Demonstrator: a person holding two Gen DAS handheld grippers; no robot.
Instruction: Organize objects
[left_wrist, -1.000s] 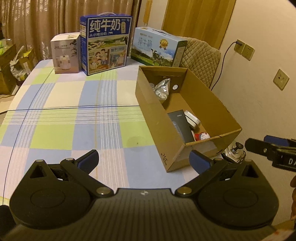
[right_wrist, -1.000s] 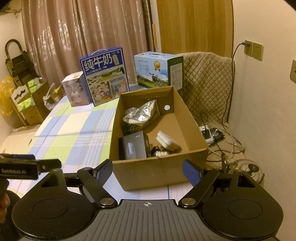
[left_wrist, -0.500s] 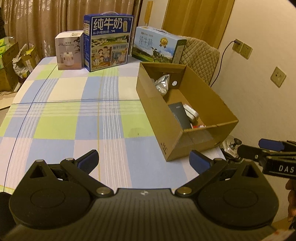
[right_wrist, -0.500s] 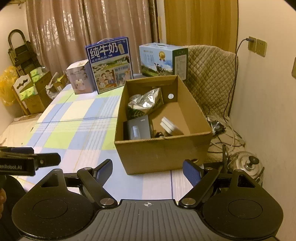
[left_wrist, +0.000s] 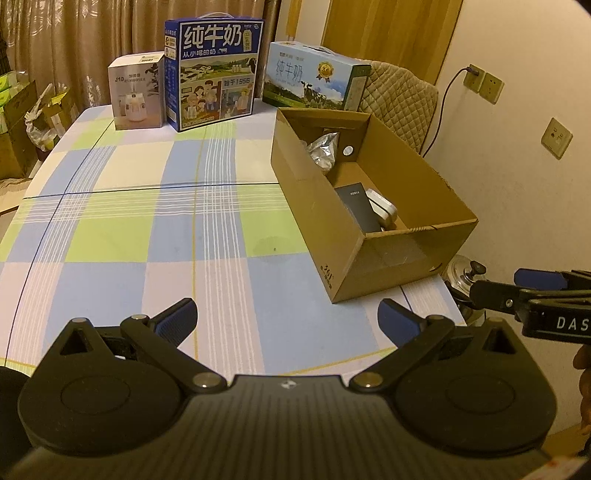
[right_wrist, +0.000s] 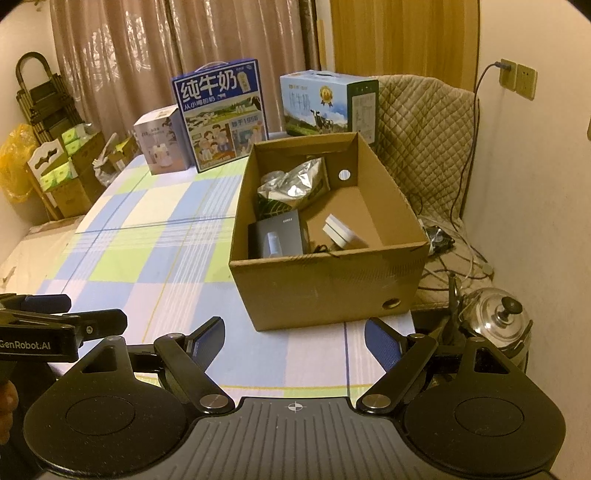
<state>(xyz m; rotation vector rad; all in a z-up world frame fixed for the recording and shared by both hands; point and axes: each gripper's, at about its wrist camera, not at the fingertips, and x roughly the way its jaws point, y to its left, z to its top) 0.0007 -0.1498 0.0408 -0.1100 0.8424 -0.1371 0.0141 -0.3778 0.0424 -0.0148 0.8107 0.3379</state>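
Observation:
An open cardboard box (left_wrist: 347, 258) (right_wrist: 325, 284) stands on the right side of the checked table (left_wrist: 147, 229) (right_wrist: 155, 240). Inside lie a silver foil bag (right_wrist: 295, 184) (left_wrist: 325, 151), a dark flat box (right_wrist: 280, 234) (left_wrist: 356, 206) and a small white box (right_wrist: 341, 232) (left_wrist: 382, 206). My left gripper (left_wrist: 286, 319) is open and empty above the table's near edge, left of the cardboard box. My right gripper (right_wrist: 294, 341) is open and empty, in front of the cardboard box's near wall. Each gripper shows at the edge of the other's view.
A blue milk carton box (left_wrist: 214, 74) (right_wrist: 221, 118), a light blue milk box (left_wrist: 314, 79) (right_wrist: 328, 105) and a white appliance box (left_wrist: 136, 98) (right_wrist: 160, 142) stand at the table's far edge. A padded chair (right_wrist: 424, 125) and a steel kettle (right_wrist: 495, 317) are to the right, off the table.
Both grippers have pulled back and risen away from the cardboard box, so it looks smaller and farther. Both stay open and empty.

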